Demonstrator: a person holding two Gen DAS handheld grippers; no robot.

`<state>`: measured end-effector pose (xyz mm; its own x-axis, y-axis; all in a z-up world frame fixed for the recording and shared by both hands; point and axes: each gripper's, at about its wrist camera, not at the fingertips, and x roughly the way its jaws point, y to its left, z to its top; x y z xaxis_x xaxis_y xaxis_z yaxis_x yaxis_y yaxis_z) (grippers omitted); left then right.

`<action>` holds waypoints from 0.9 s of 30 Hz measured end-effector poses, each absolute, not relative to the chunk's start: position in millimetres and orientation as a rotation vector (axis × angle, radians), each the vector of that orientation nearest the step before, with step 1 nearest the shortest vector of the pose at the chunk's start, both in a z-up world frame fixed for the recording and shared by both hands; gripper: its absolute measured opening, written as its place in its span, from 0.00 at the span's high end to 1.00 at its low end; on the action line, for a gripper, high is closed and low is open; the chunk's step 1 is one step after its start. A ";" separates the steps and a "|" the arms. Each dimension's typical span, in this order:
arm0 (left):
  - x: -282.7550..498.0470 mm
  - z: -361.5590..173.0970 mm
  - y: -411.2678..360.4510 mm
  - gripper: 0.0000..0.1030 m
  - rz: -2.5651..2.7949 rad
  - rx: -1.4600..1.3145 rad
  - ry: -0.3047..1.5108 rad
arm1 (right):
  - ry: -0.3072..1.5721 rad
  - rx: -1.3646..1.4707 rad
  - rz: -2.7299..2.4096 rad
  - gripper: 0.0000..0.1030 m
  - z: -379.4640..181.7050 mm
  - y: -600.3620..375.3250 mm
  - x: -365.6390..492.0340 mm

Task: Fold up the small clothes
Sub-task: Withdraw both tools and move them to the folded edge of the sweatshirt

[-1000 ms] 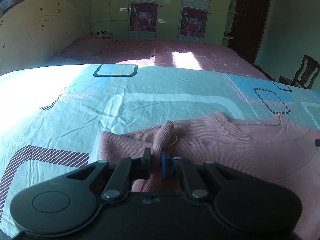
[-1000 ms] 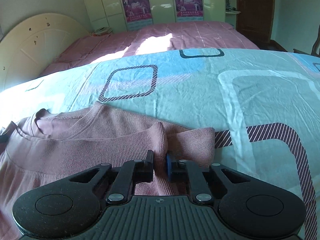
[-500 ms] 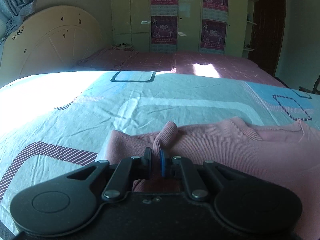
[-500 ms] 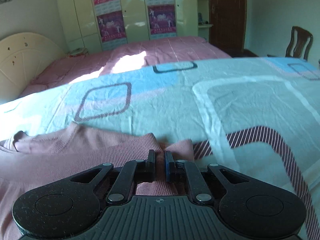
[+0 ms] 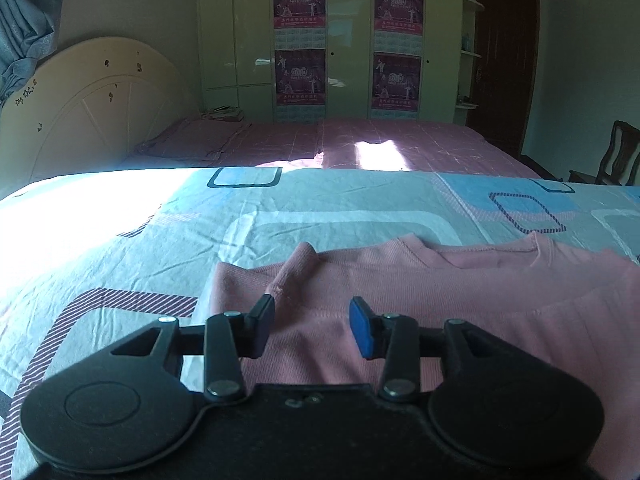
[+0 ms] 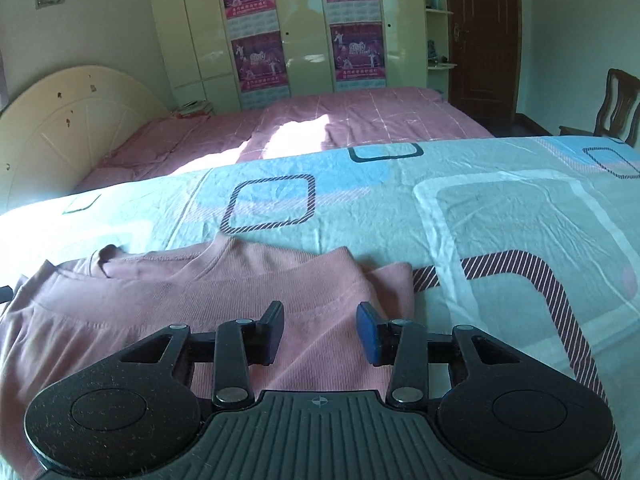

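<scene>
The pink ribbed knit top point(image 5: 460, 304) lies flat on the bed with the pale blue sheet with square patterns point(image 5: 160, 232). Its lower part is folded up over the chest, and the neckline sits at the 12 o'clock end, away from both cameras.

In the left wrist view, the left gripper point(image 5: 312, 322) hangs just over the left side of the top. Its jaws have just been opening and now stand spread apart. Nothing is pinched between them; the cloth lies loose below. A small peak of cloth point(image 5: 298, 264) stands up at about 11 o'clock from the jaws, where the fold has bunched.

In the right wrist view, the right gripper point(image 6: 320, 330) hangs over the right side of the top. Its jaws have just been opening too and are spread, with nothing held. The folded edge point(image 6: 240, 276) runs across at 12 o'clock, and a bit of the sleeve point(image 6: 394, 280) pokes out at 1 o'clock onto the sheet.

The step looks like letting go after a fold. To do it well, both grippers should lift away without catching the cloth, so the fold stays put. The little peak on the left would be good to press flat. For the next fold, each gripper should pinch only a little cloth near the edges, and both should move together so the top stays even.
</scene>
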<state>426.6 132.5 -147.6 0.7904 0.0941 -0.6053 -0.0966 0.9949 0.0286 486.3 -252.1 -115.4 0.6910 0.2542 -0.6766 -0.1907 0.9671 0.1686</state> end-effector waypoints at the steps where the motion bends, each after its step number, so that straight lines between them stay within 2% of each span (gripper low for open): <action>1: 422.1 -150.4 129.6 0.61 0.093 -0.004 0.660 | 0.771 0.080 0.253 0.60 -116.4 -249.9 480.9; 7: 390.9 -178.2 128.5 0.58 0.108 -0.019 0.728 | 0.810 0.093 0.254 0.60 -128.1 -248.6 449.2; 11: 380.8 -185.0 135.8 0.58 0.145 0.001 0.743 | 0.889 -0.007 0.195 0.61 -148.4 -252.0 439.9; 17: 368.3 -183.4 143.5 0.58 0.170 0.012 0.750 | 0.876 -0.156 0.159 0.64 -151.9 -250.7 423.1; 22: 357.0 -171.5 143.0 0.62 0.174 -0.002 0.750 | 0.874 -0.060 0.169 0.63 -132.9 -249.2 415.2; 27: 349.4 -154.7 126.1 0.59 0.124 -0.042 0.697 | 0.808 -0.018 0.240 0.63 -110.0 -217.4 407.2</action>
<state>349.4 126.1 -154.7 0.7596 0.1003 -0.6427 -0.1283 0.9917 0.0031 407.2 -217.4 -110.0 0.6653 0.2063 -0.7175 -0.2197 0.9726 0.0759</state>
